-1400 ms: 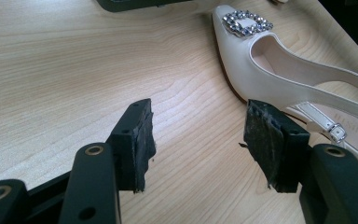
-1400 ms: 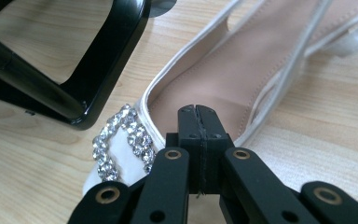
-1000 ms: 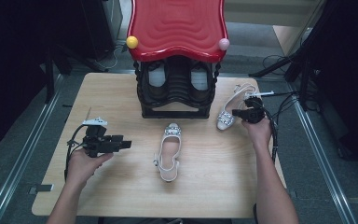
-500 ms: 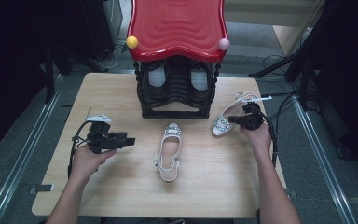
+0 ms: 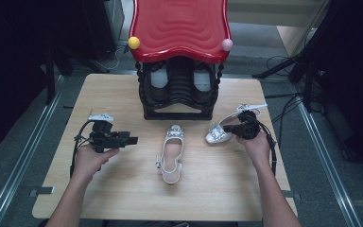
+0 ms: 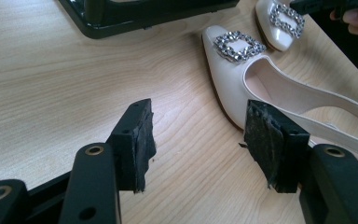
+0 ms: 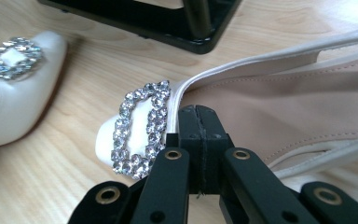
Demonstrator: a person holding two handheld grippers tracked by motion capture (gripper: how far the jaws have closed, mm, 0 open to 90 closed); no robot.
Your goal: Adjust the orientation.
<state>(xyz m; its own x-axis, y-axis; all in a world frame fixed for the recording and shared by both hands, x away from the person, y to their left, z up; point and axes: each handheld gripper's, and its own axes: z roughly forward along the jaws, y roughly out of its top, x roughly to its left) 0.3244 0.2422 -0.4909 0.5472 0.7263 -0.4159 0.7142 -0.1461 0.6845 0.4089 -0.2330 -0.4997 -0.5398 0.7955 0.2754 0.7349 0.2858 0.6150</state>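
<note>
Light wood counter (image 5: 123,198) on a grey floor, dark surroundings; a black shoe rack (image 5: 178,92) with a red wavy top stands at the counter's far edge, centre.

Left tongs (image 5: 131,140): held low over the counter's left half, pointing toward its middle, jaws spread wide with nothing between them. In the left gripper view, bare wood lies between the pads (image 6: 137,142).

Flat shoe (image 5: 171,152): white, jewelled buckle, lying at the counter's centre with its toe toward the rack, just right of the left tongs and apart from them.

Held shoe (image 5: 220,132): matching white shoe near the counter's right edge, toe down on the wood, heel tilted up.

Right tongs (image 5: 228,128): jaws pressed together on the held shoe's side edge, just behind the buckle (image 7: 142,130).
</note>
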